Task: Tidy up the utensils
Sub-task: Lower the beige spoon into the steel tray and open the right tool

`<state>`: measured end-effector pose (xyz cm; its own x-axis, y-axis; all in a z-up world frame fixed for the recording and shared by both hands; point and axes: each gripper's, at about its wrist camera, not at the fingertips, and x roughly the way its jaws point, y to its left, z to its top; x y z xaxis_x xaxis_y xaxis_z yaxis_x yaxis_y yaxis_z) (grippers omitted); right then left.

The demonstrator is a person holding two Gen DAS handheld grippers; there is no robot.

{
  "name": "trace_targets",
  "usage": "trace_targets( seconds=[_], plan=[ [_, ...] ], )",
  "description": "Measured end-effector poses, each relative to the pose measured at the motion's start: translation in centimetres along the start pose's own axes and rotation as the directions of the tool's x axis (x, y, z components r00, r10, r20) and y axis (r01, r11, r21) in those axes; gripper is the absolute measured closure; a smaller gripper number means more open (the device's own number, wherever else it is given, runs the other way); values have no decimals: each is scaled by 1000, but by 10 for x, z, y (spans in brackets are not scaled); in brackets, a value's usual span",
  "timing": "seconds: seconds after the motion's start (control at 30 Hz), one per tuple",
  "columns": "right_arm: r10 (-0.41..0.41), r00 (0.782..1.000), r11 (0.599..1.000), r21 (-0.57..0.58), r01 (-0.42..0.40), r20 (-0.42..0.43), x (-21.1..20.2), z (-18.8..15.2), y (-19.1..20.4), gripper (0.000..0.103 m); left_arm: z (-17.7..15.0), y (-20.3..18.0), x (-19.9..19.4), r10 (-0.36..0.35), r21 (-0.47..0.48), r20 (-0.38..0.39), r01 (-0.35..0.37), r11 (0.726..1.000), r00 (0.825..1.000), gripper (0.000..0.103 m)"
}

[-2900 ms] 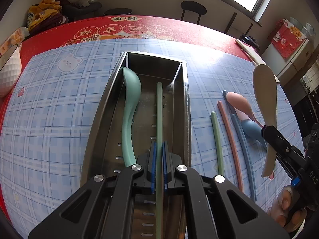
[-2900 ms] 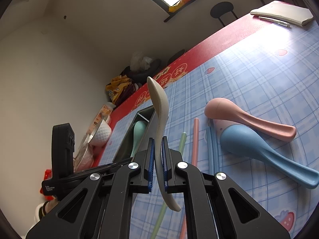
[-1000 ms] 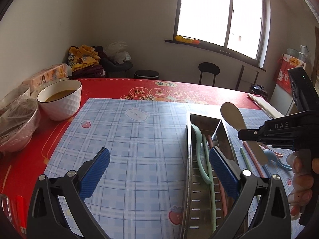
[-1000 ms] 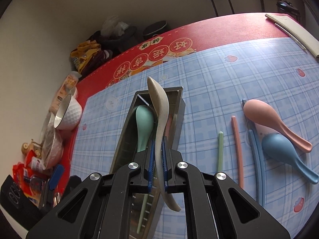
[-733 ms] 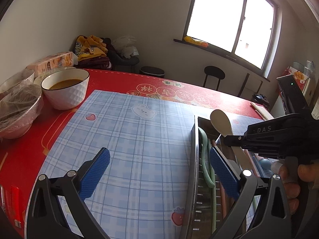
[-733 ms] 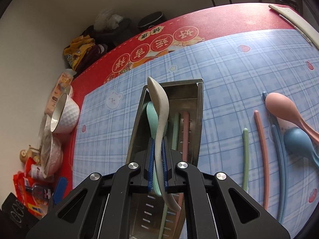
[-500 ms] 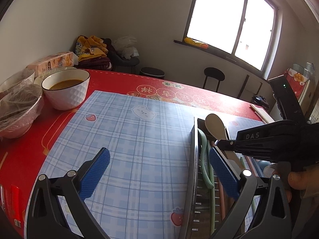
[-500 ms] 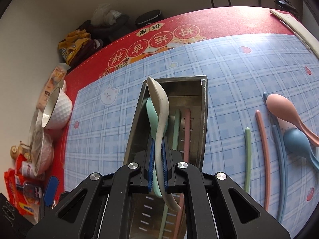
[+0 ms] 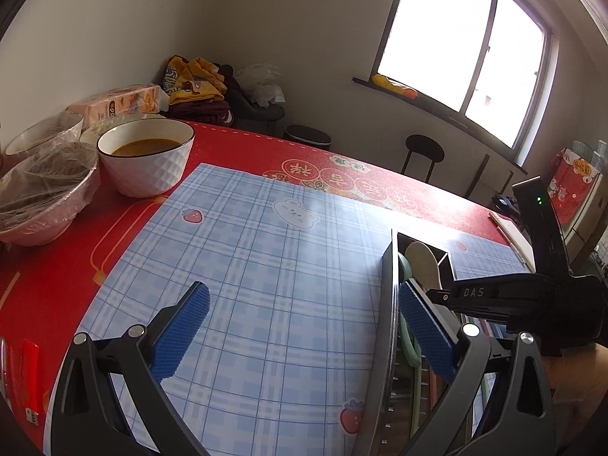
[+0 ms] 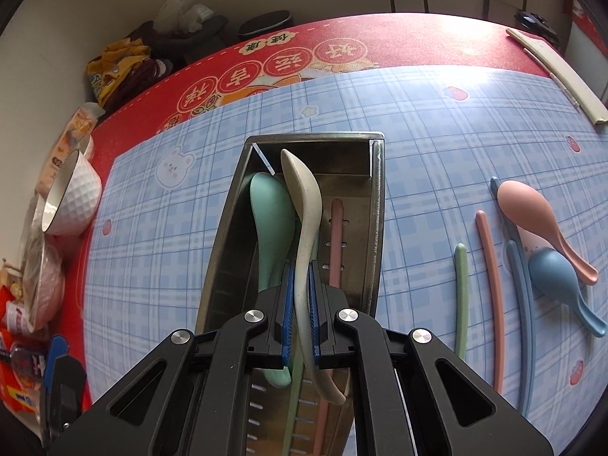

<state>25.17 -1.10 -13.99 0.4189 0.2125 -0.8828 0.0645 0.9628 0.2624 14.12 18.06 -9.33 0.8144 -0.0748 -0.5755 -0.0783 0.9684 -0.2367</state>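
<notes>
Right tongs: clamped on a beige spoon over the steel utensil tray, beside a green spoon. Left tongs: spread wide, empty, above the worktop.

Utensil tray: brushed metal with a dull sheen and slotted floor. Cream spoon, green spoon and pink spoon: smooth matt plastic. Blue checked mat: smooth, slightly glossy sheet; white bowl: glazed, diamond-textured ceramic.
</notes>
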Motion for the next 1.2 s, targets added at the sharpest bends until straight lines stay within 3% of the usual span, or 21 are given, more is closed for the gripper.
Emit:
trace_targets(
  seconds=[0.73,1.0,1.2],
  plan=[
    [119,990,992,55,-116,-68,13,-2,1,89,0,1,-1,-7,-13,-4,7,1000,1000,6],
    [128,991,991,34,-127,-29,-1,1,0,86,-1,1,-1,-13,-12,-8,13,1000,1000,6],
    [102,991,994,-56,-98,83,-23,1,-11,82,-3,-3,0,-16,-1,-11,16,1000,1000,6]
  ],
)
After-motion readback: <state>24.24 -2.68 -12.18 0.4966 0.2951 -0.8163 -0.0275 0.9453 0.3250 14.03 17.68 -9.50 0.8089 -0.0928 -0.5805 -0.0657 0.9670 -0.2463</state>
